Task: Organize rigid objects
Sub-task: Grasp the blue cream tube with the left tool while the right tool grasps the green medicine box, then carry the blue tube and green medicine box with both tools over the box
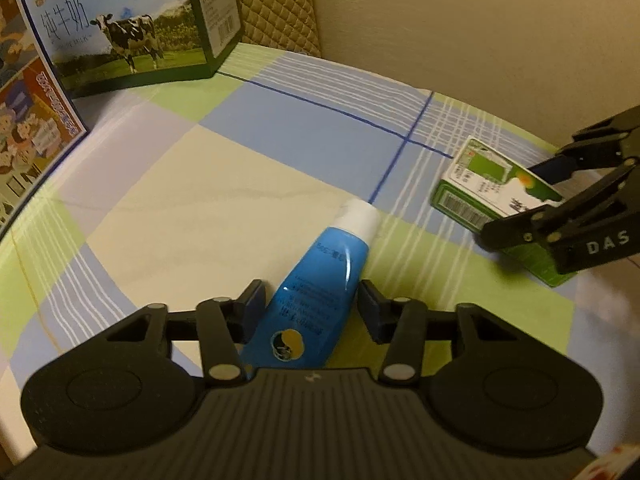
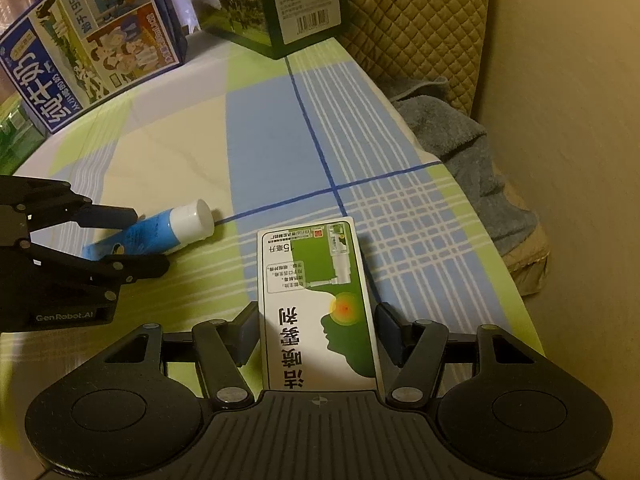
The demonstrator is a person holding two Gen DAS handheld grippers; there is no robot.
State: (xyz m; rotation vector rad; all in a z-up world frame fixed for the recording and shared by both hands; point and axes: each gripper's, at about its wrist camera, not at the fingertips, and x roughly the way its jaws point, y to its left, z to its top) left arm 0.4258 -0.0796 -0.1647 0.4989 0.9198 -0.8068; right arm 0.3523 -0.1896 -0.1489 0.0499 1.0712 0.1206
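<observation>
- Left gripper (image 1: 312, 300): jaws straddle the lower body of the blue tube (image 1: 316, 280), which lies flat on the checked surface (image 1: 280, 128); white cap points away from the jaws. Pads sit right at its sides; can't tell if they press.
- Right gripper (image 2: 316, 332): jaws either side of the green-and-white box (image 2: 316, 304), lying flat; left pad touching, right pad just off it. Grip unconfirmed.
- Beyond both jaws: two milk cartons (image 1: 128, 28) standing.

Cloth middle (image 1: 192, 184) lies free — milk cartons (image 1: 128, 32) (far edge) block
</observation>
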